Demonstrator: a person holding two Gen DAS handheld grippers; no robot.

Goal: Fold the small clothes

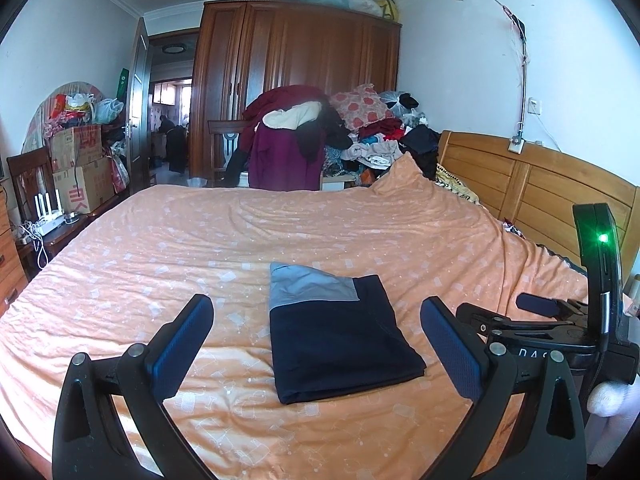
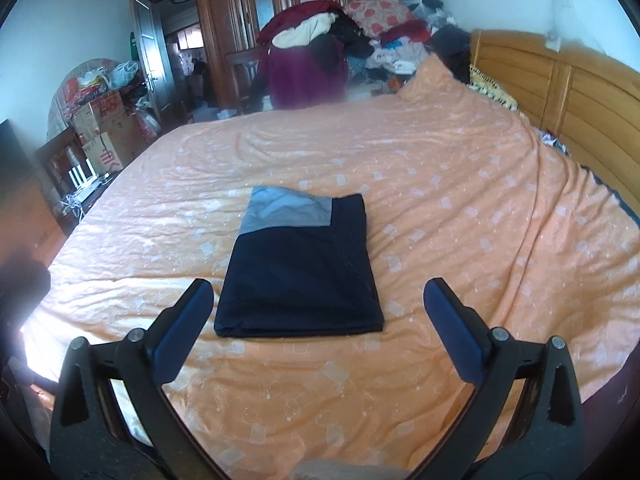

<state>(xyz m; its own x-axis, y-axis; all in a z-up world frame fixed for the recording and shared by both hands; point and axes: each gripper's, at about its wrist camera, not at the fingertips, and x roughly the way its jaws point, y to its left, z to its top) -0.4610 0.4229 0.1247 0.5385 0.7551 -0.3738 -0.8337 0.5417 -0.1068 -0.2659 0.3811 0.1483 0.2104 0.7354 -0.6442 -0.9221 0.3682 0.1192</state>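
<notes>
Navy-and-grey fabric garment (image 2: 298, 268), folded into a flat rectangle, lies near the middle of the orange patterned bed (image 2: 440, 208), so both the left hand-held gripper (image 1: 316, 336) and the right hand-held gripper (image 2: 318, 320) hang released and empty just short of it, the fold seemingly done.

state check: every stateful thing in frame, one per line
left gripper: open, empty, above the bed
right gripper: open, empty
dark garment: folded into a rectangle, flat on the bedspread, grey panel showing at the far end
orange bedspread: spread over the bed, wrinkled
room door: open
wardrobe: doors shut
</notes>
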